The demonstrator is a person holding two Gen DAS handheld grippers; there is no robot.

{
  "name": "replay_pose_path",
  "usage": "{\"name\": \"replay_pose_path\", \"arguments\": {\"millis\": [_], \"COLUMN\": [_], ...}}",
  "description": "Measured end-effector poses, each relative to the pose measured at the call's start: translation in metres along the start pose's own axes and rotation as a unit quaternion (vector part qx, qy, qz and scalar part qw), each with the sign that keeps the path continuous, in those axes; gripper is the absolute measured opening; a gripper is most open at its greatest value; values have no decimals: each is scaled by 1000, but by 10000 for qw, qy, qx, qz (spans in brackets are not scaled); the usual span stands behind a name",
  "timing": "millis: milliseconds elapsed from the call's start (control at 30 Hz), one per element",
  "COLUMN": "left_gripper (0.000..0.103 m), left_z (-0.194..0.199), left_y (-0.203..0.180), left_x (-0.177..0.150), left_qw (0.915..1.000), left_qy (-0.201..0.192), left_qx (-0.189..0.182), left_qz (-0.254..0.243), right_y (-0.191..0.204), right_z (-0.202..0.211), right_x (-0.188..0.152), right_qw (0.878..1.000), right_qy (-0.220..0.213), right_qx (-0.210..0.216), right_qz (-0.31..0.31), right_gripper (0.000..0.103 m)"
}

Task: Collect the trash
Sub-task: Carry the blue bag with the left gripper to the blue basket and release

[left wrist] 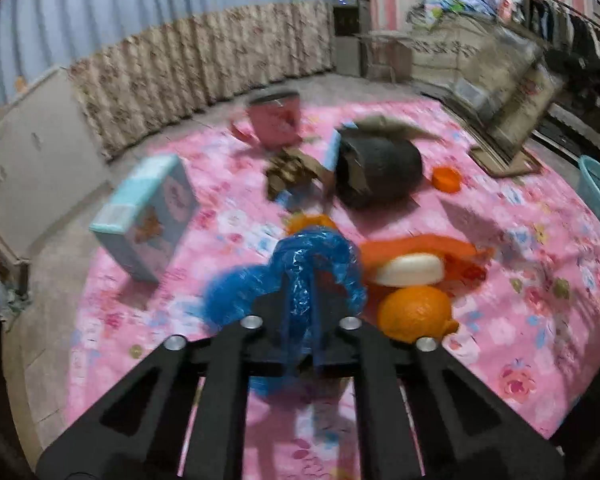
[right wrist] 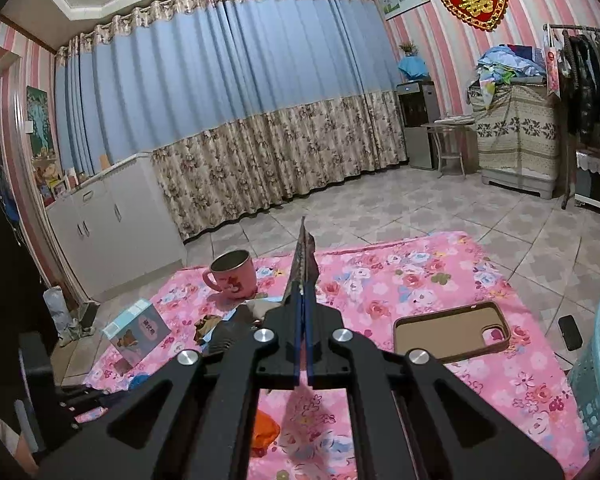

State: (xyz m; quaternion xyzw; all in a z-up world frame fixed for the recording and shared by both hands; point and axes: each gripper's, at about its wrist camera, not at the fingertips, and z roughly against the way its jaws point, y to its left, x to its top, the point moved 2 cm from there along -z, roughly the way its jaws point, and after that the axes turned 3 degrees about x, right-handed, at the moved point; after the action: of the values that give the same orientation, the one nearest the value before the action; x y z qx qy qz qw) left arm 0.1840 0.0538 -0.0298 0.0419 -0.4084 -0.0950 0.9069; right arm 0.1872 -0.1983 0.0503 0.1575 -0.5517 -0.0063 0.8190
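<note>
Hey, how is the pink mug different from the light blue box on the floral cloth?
The pink mug is round, with a handle and an open top; the light blue box is rectangular and closed. The mug stands near the cloth's far edge, while the box stands nearer the camera, at the left edge. Both stand upright and carry cartoon-style pictures.

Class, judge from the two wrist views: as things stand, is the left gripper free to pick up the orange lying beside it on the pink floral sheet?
Probably not yet. The left gripper has its jaws shut on a blue plastic bag, so it has no free grip. The orange lies close by, uncovered, with nothing in between.
</note>
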Motion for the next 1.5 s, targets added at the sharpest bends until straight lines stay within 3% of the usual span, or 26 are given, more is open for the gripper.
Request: {"name": "replay_pose_path", "arguments": {"millis": [133,233,467,567,700,800,933,1067,1167,1267,1333,1500], "left_gripper": [5,5,5,5,5,5,5,5,5,5,5,5], "left_z": [28,51,76,74,61,42,32,31,37,45,47,58], "left_y": [20,28,-3,-28,-48,-55,-63,-79,-91,-133,-162,-252], "left_x": [14,31,92,103,87,81,83,83,87,96,106,132], "left_qw": [9971,9923,9800,9767,9748,9780,9811,9802,9689,9635,9564,9310], "left_qy": [-470,-837,-1685,-1917,-2064,-1801,-1614,-1523,-1419,-1449,-1426,-1462], "left_qx": [481,558,79,-142,-320,-532,-502,-901,-1647,-2022,-2353,-3216], "left_qz": [351,717,1060,954,787,910,945,889,1185,989,980,916], "right_y": [2,9,19,12,-5,-22,-42,-62,-89,-120,-151,-210], "right_z": [15,28,53,60,70,74,81,97,117,142,164,213], "right_x": [6,7,1,-7,-18,-21,-12,-4,7,16,20,17], "right_qw": [9997,9988,9929,9921,9923,9901,9851,9731,9736,9674,9517,9272], "right_qy": [-215,-353,-599,-552,-428,-409,-515,-677,-842,-1014,-1094,-1230], "right_qx": [-5,10,-327,-531,-760,-1095,-1530,-2088,-2106,-2320,-2870,-3523], "right_qz": [110,338,978,991,882,774,599,701,267,93,35,-314], "right_gripper": [2,2,2,2,2,2,2,2,2,2,2,2]}}
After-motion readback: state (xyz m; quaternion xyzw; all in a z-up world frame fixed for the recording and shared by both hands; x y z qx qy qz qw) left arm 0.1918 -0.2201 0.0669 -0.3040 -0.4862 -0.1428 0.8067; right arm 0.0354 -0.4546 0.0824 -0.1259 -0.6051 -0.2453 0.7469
